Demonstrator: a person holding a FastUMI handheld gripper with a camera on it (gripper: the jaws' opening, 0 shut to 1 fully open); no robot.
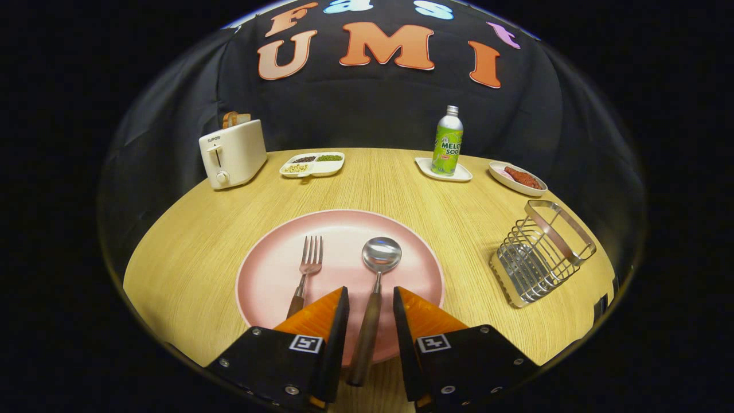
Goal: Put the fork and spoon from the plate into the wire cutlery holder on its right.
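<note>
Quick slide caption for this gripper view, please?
Open gripper straddles the spoon handle on the pink plate; fork alongside, wire cutlery holder waiting.

The fork's (305, 274) handle end was hidden behind the left finger (327, 321) of the gripper (371, 298), at about seven o'clock on the plate (269, 275). The plate's near rim, at six o'clock, lay behind both fingers. Whether those spread fingers touched the spoon's (373, 287) handle between them could not be told. The divided dish's (312, 163) contents were too small to identify.
</note>
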